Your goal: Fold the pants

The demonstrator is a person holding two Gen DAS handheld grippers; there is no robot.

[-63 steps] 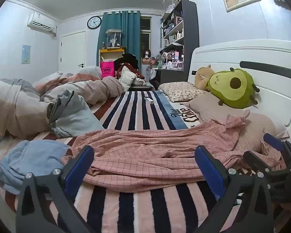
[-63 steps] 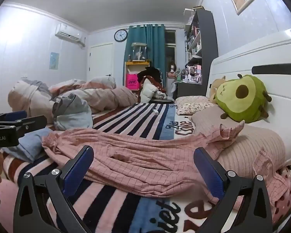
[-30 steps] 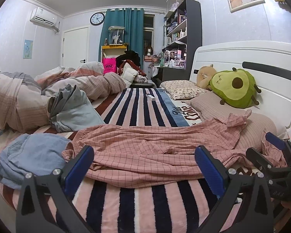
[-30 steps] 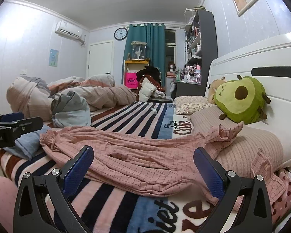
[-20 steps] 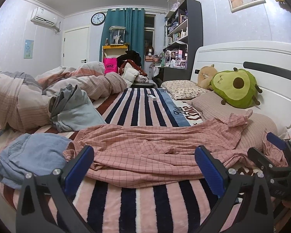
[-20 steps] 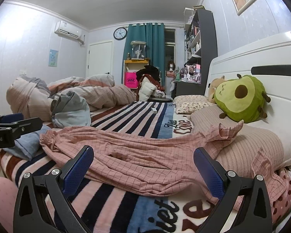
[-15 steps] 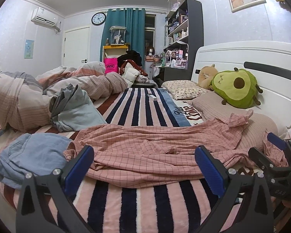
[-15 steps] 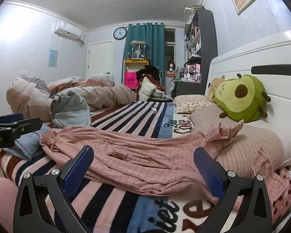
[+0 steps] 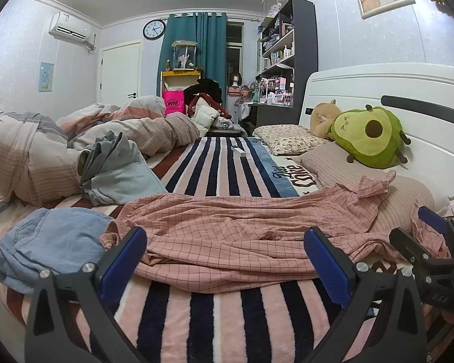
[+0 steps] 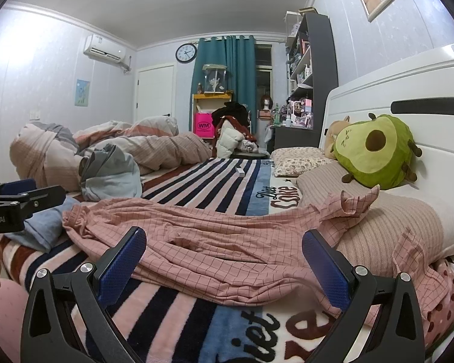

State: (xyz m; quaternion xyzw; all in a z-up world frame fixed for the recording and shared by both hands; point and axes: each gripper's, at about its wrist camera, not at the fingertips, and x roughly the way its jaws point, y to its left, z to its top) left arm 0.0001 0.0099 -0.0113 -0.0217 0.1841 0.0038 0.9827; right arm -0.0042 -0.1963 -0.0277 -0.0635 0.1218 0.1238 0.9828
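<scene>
Pink checked pants (image 9: 236, 230) lie spread and wrinkled across the striped blanket (image 9: 221, 169), with one leg end resting up on a beige pillow (image 9: 408, 193). In the right wrist view the same pants (image 10: 221, 236) stretch from the waistband at the left to the pillow (image 10: 390, 230) at the right. My left gripper (image 9: 227, 263) hovers open just in front of the pants, holding nothing. My right gripper (image 10: 224, 260) is open too, near the pants' front edge. Each gripper shows at the edge of the other's view.
Blue denim clothing (image 9: 51, 242) lies left of the pants, with a grey garment (image 9: 118, 172) and a bunched duvet (image 9: 45, 151) behind it. A green avocado plush (image 9: 366, 136) leans on the white headboard (image 9: 423, 96). A small white box (image 9: 238, 150) sits on the blanket.
Both views have shifted only slightly; the pants lie as before and both grippers stay open.
</scene>
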